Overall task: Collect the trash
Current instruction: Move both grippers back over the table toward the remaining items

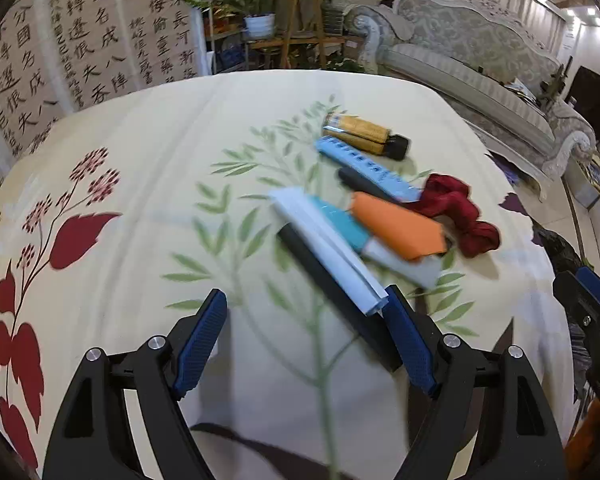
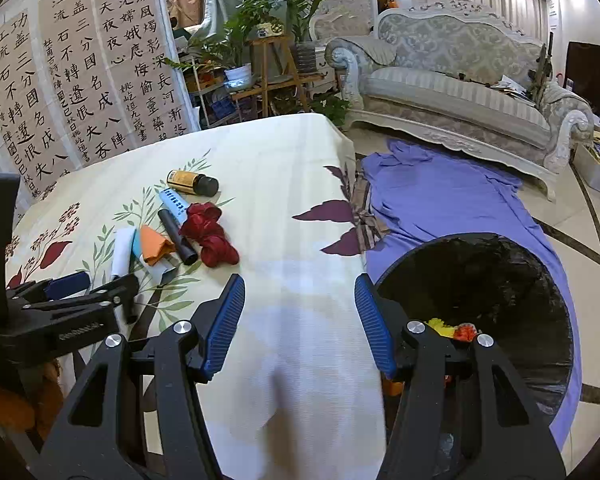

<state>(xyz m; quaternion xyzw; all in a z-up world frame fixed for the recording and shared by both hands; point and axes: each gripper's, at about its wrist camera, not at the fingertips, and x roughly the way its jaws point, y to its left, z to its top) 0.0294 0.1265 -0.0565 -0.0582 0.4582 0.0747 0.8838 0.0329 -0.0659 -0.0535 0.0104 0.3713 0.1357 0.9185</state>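
Here, litter lies clustered on the floral tablecloth (image 2: 284, 168) beside a black-lined bin (image 2: 500, 272).
Left gripper (image 1: 306, 312) gapes wide at the white paper roll (image 1: 324, 248); right gripper (image 2: 300, 300), half-spread, holds nothing above bare cloth.

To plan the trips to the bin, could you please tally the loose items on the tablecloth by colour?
Black: 2, a tube and a flat bar
Blue: 2, a light blue strip and a teal piece
White or pale: 2, a folded paper and a pale sheet
Red: 1, a crumpled cloth
Orange: 1, an orange paper
Gold: 1, a bottle
Total: 9
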